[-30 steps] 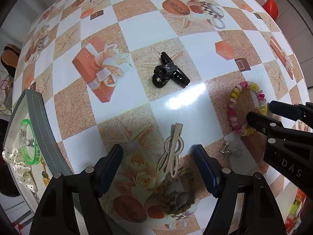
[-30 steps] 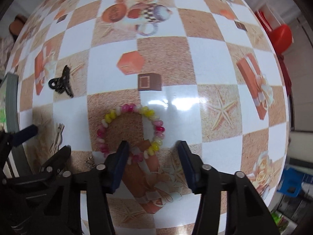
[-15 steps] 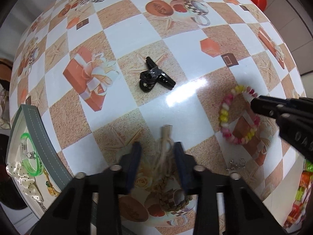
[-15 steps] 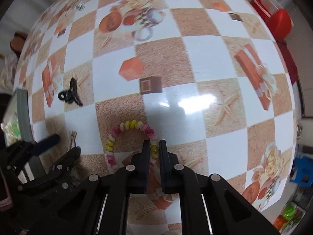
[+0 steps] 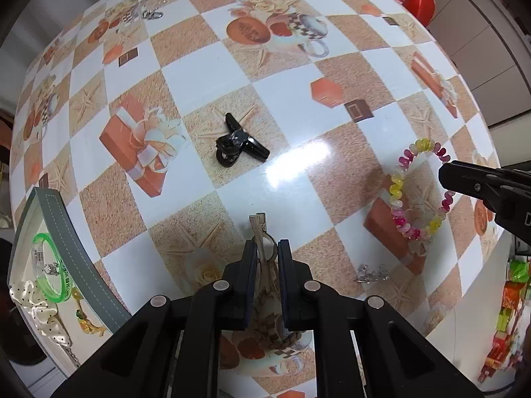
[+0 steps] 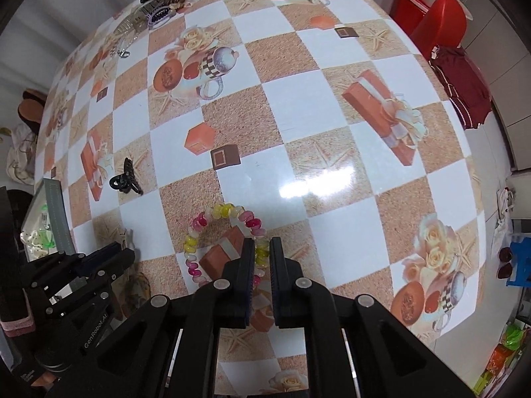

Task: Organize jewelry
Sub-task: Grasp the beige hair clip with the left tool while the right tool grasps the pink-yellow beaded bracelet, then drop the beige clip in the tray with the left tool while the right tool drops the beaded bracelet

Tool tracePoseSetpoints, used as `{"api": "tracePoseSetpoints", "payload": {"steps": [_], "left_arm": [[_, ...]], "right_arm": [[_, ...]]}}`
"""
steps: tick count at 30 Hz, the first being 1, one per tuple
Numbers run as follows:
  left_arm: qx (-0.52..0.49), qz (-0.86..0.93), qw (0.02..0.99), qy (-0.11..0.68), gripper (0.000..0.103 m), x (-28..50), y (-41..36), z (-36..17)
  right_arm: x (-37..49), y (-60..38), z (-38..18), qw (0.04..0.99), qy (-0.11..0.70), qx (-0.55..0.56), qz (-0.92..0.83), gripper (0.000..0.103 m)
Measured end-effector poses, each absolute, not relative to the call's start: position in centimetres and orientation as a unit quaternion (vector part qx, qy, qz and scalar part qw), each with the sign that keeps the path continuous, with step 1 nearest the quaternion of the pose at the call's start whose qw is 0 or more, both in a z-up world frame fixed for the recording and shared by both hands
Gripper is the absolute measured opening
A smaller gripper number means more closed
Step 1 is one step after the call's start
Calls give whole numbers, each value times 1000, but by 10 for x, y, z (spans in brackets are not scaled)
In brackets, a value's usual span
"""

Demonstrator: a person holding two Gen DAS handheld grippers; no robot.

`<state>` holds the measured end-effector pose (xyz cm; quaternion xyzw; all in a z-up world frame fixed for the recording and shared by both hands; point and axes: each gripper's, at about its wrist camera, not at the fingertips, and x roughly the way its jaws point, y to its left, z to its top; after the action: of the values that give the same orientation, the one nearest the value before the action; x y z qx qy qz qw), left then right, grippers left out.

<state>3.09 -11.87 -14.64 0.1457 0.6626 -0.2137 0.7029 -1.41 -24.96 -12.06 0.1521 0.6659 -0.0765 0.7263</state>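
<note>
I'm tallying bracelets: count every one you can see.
2: the beaded bracelet pinched in the right gripper, and a green bangle in the grey tray. The far pile may hide more.

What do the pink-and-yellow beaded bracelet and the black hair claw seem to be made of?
Pink-and-yellow beaded bracelet: glossy translucent beads, probably plastic or glass, since light passes through them. Black hair claw: shiny moulded plastic, judging by its highlights.

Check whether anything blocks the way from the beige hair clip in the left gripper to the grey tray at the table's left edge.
Nothing visible does. The left gripper is shut on the beige hair clip, and only bare tablecloth lies between it and the grey tray. The black claw clip lies farther back, off that line.
</note>
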Motion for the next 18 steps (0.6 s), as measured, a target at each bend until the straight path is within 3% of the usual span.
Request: {"api": "tracePoseSetpoints", "payload": {"steps": [18], "left_arm": [[99, -218, 741, 628, 18, 21, -61, -97]], "right_arm": [[-23, -258, -101, 738, 648, 172, -72, 9]]}}
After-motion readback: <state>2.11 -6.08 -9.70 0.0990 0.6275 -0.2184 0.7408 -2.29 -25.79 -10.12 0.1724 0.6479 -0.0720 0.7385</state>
